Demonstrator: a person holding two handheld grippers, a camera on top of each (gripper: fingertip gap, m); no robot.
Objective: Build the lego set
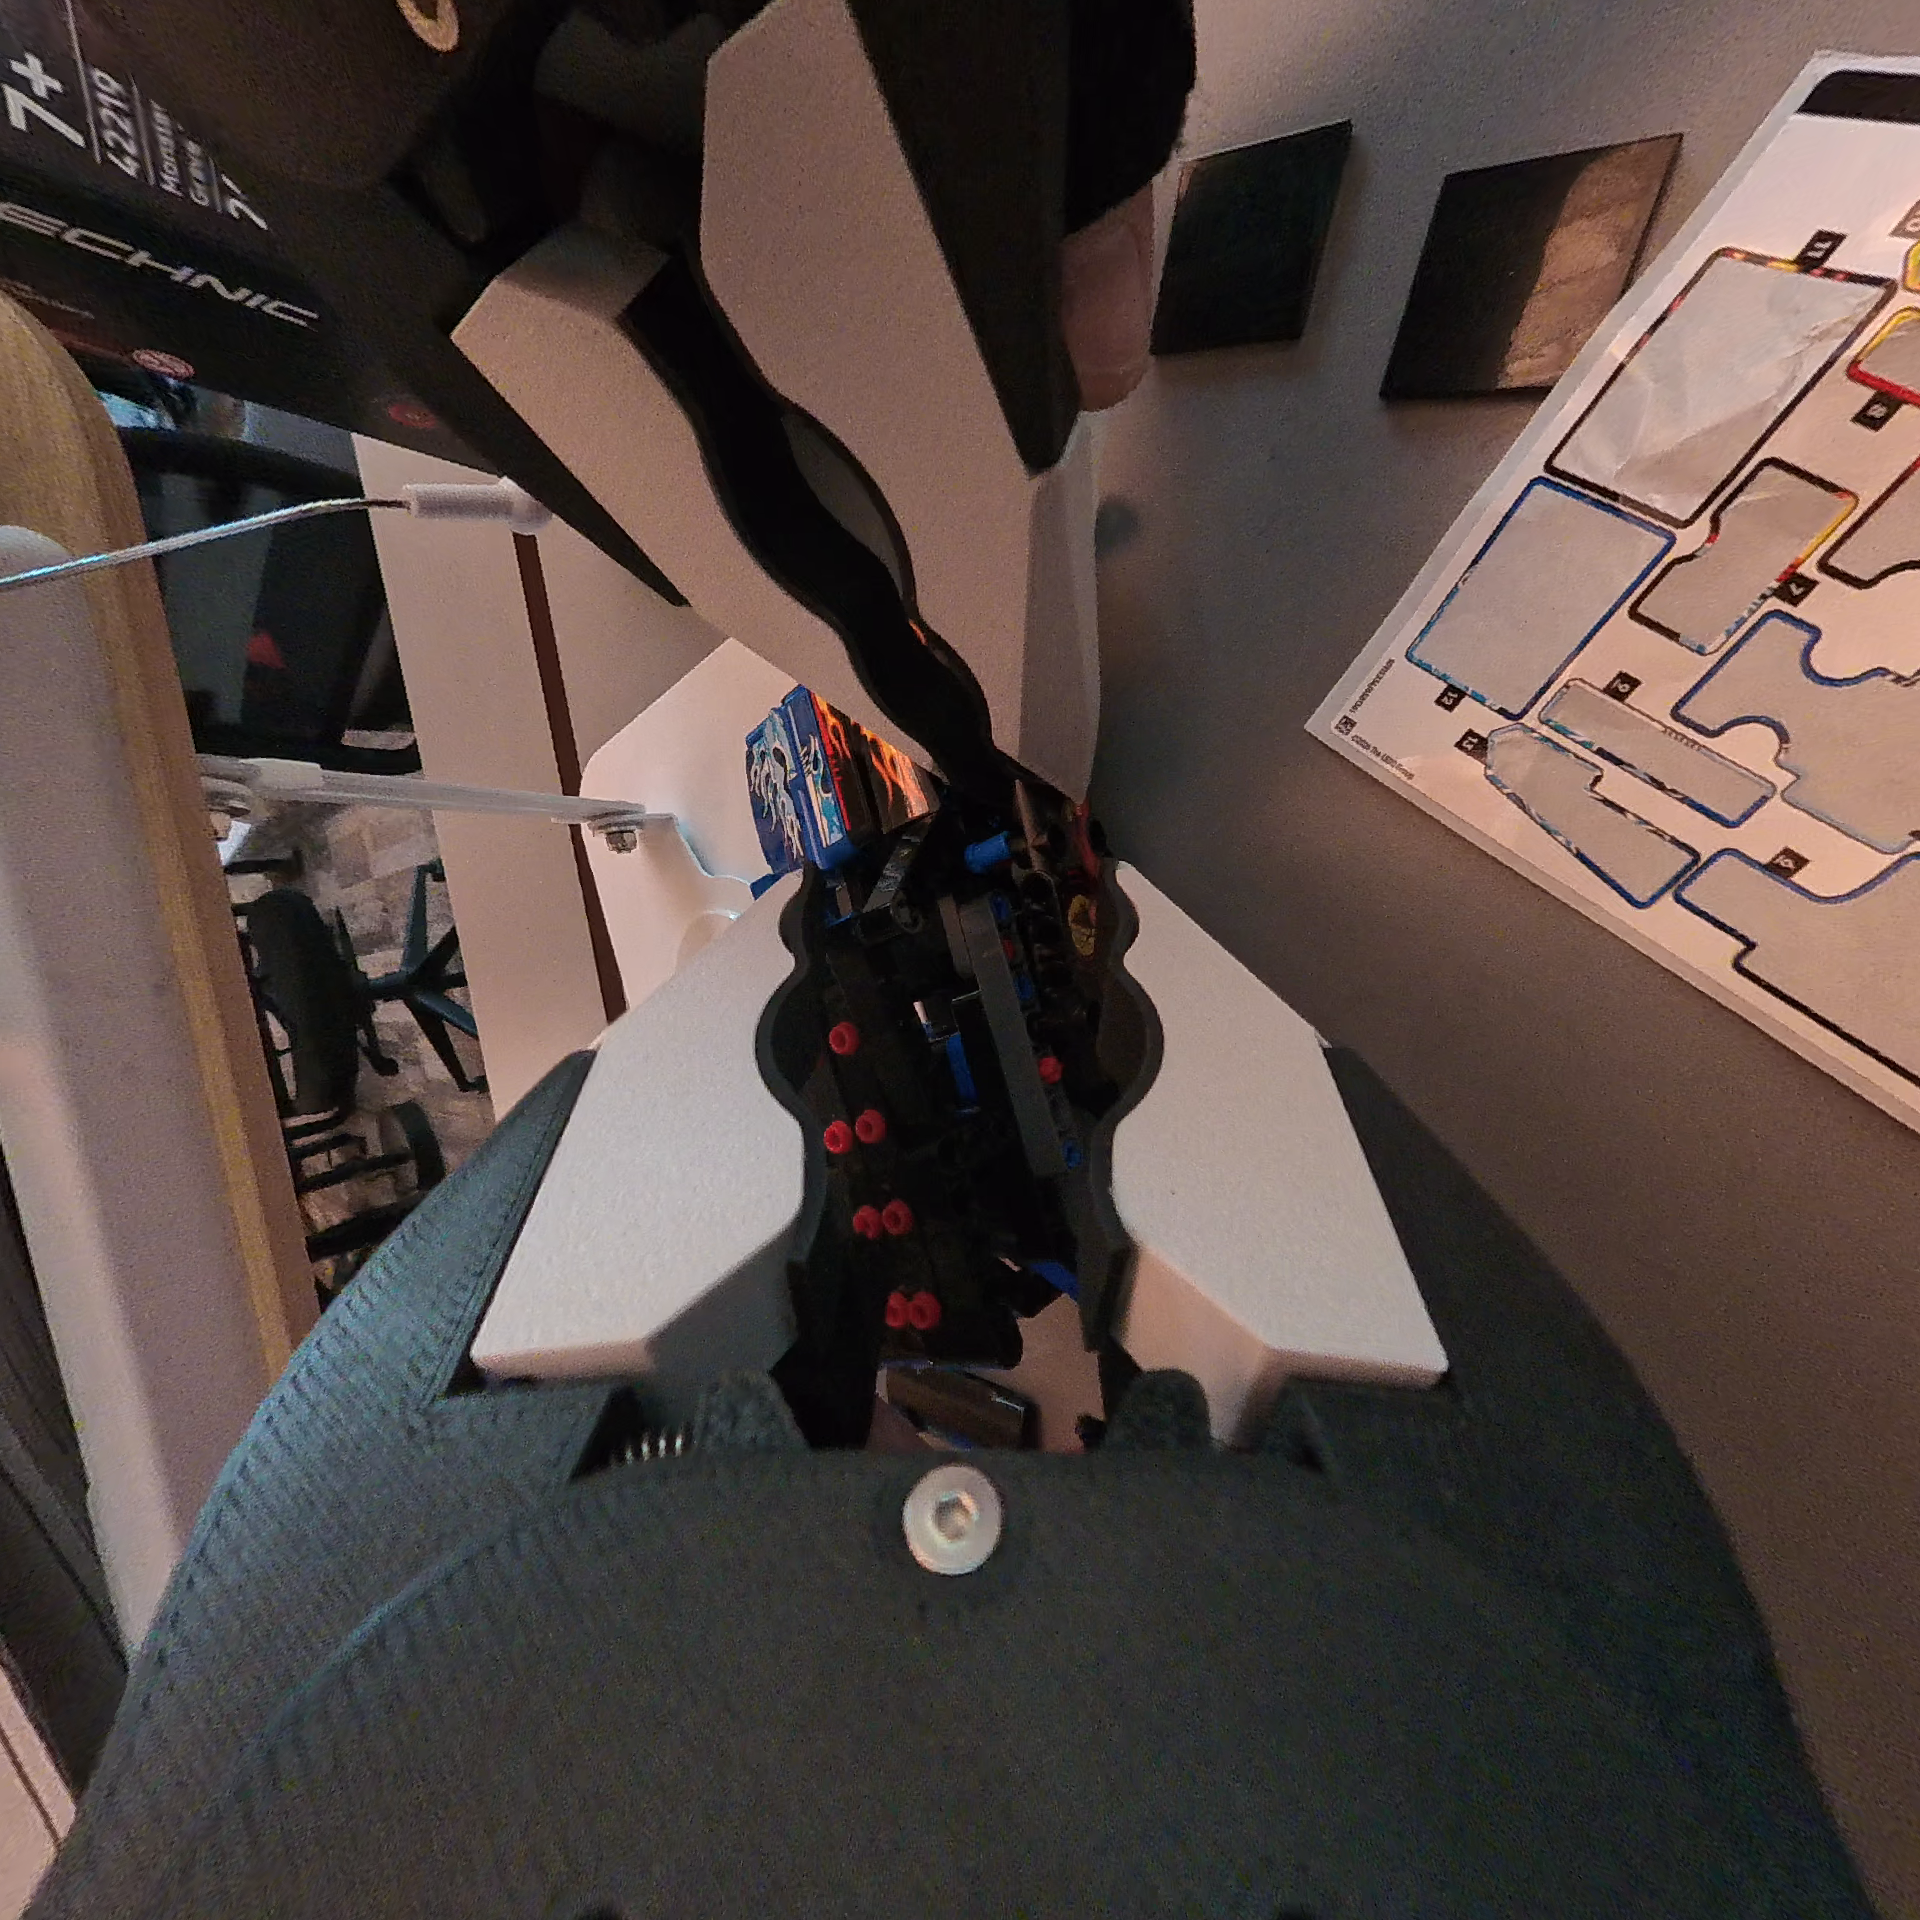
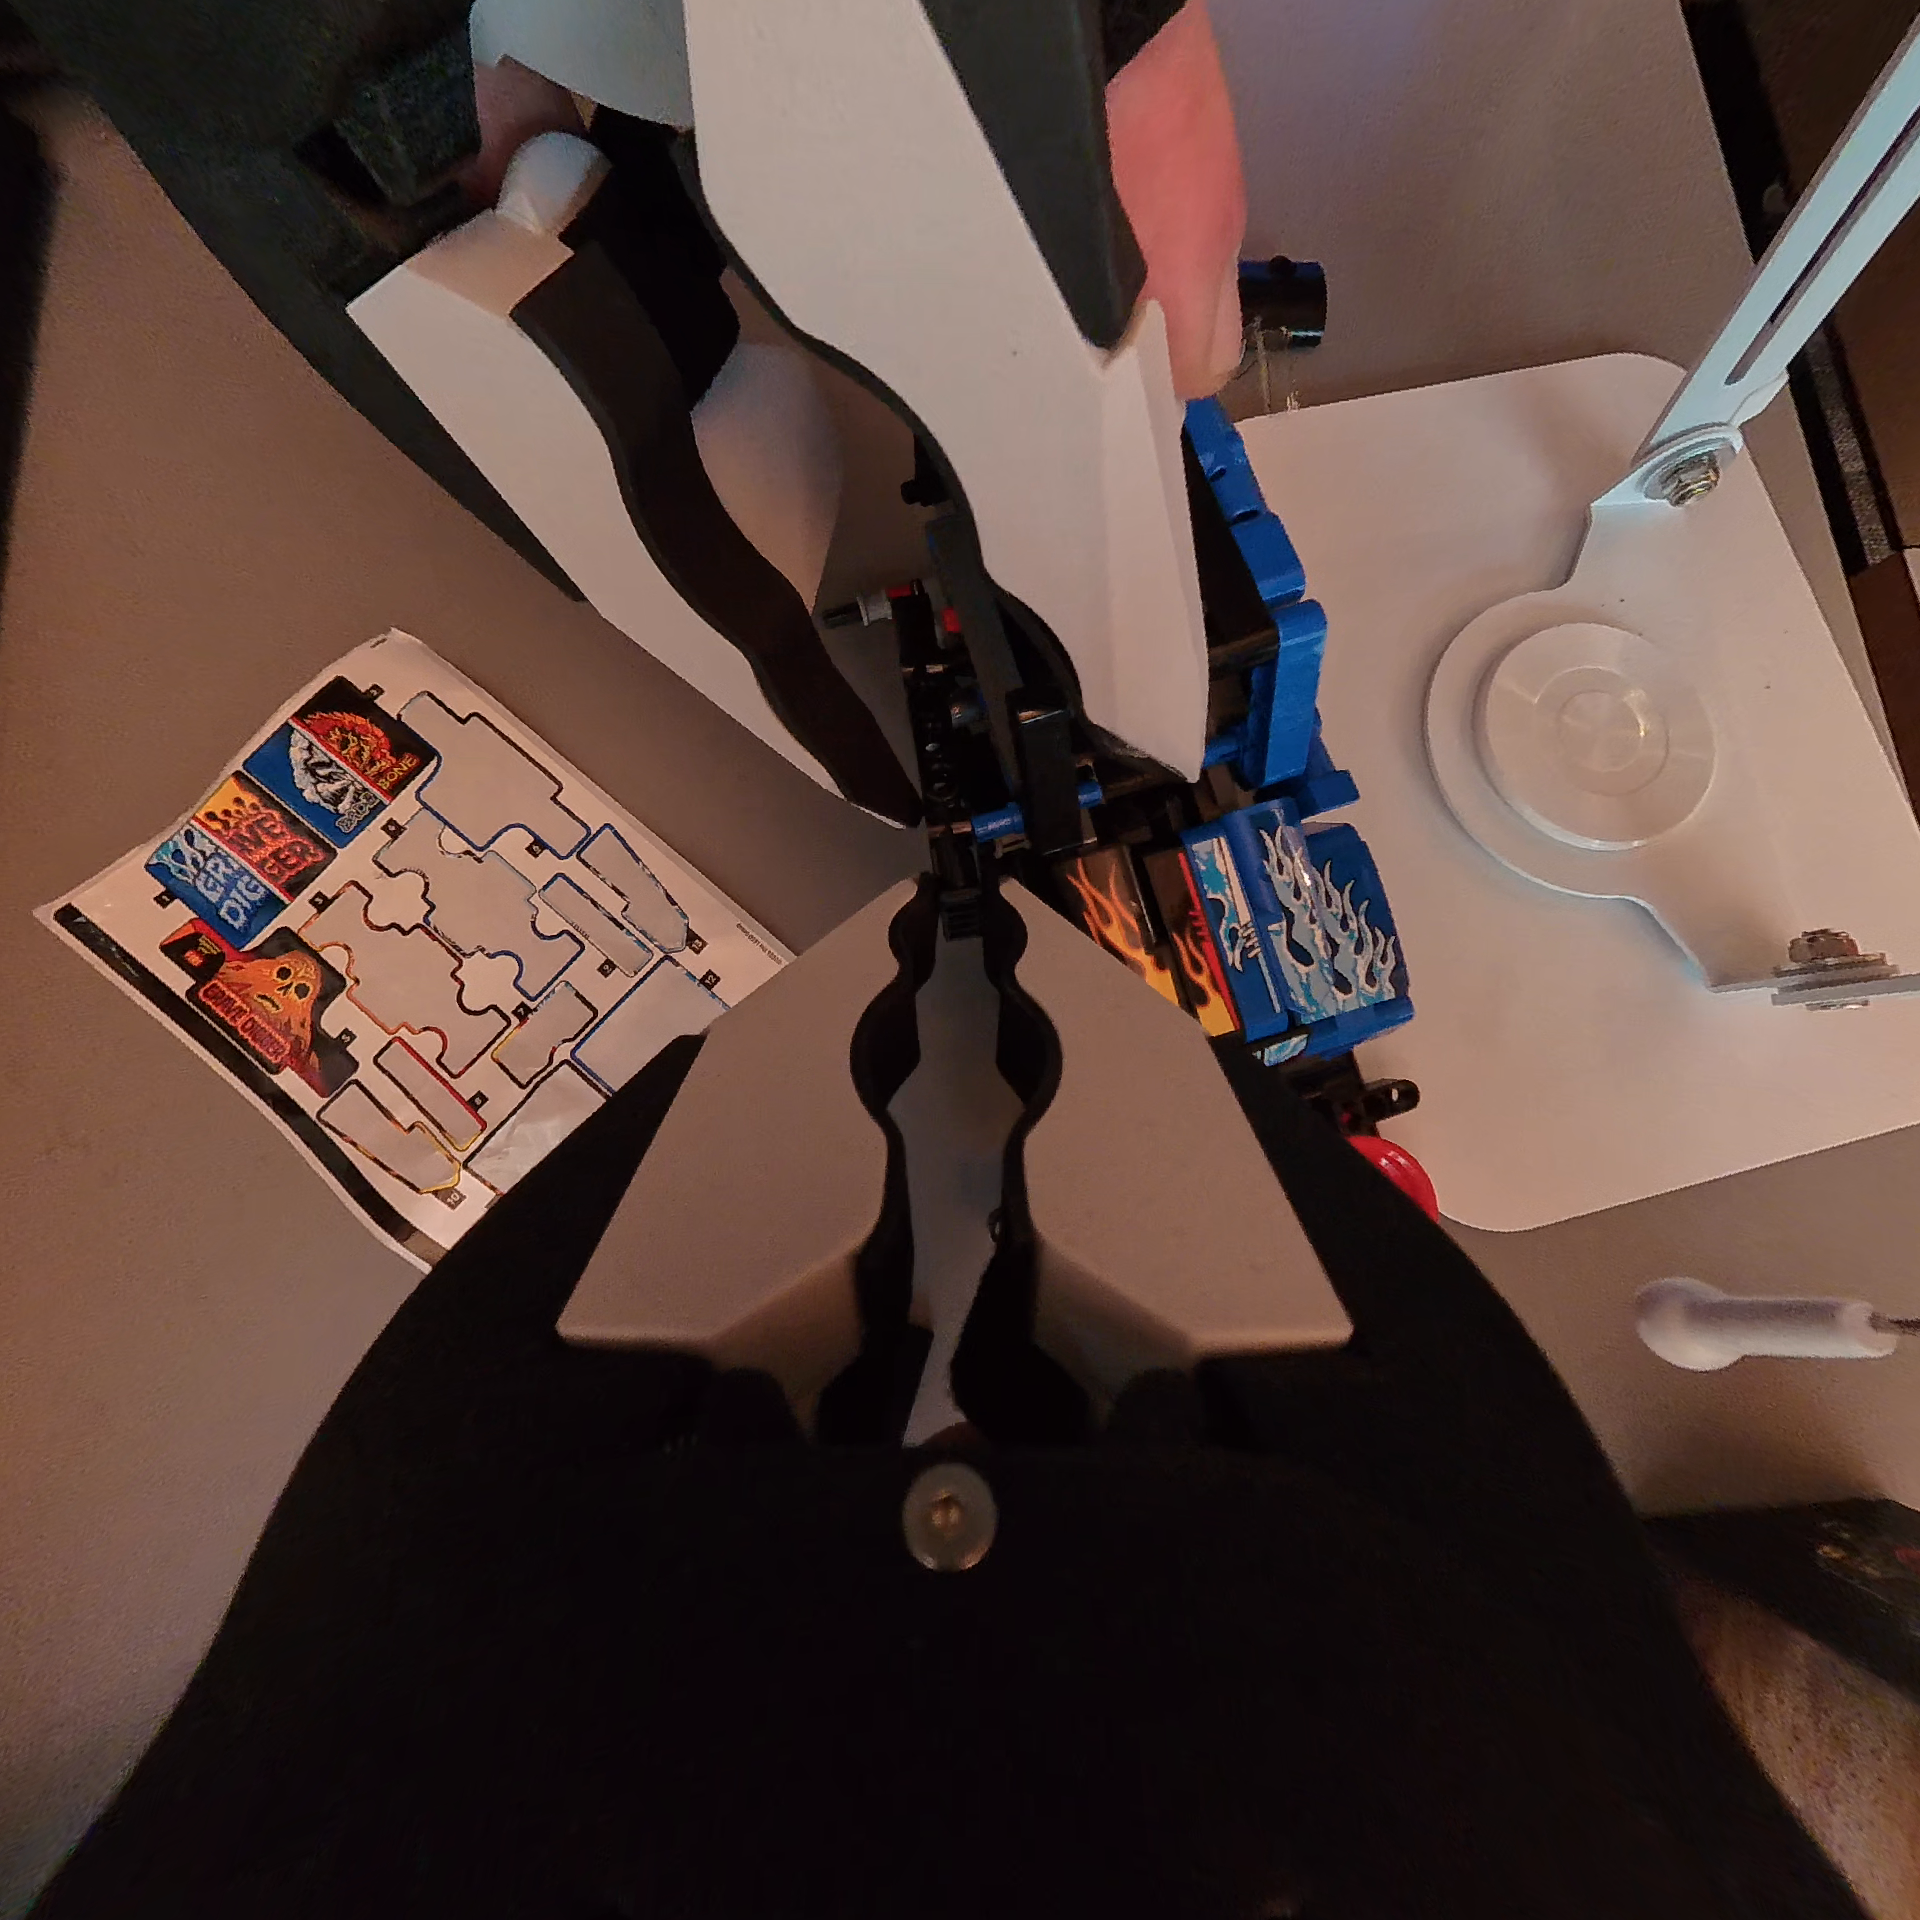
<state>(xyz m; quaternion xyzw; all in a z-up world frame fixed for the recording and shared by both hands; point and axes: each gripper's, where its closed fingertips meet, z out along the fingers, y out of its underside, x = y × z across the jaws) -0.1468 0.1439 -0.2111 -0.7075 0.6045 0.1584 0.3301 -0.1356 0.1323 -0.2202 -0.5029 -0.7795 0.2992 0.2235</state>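
The lego model (image 1: 935, 1143) is a black beam frame with red pins and blue and orange flame panels (image 2: 1288, 914). My left gripper (image 1: 961, 888) is shut on the model's frame, which fills the gap between its pads. In the right wrist view it reaches in from the top (image 2: 1049, 790), with a thumb on its side. My right gripper (image 2: 961, 894) is shut on a small black part at the model's near end. In the left wrist view it comes down from above (image 1: 1039, 779). The model is held above the grey table.
A sticker sheet (image 2: 416, 935) lies flat on the table, also at right in the left wrist view (image 1: 1662, 623). A white stand base (image 2: 1558, 727) with a slotted arm sits to the right. The black set box (image 1: 156, 208), two dark squares (image 1: 1247, 239) and a white cable plug (image 2: 1766, 1335) are nearby. My two grippers' fingertips are within a few centimetres of each other.
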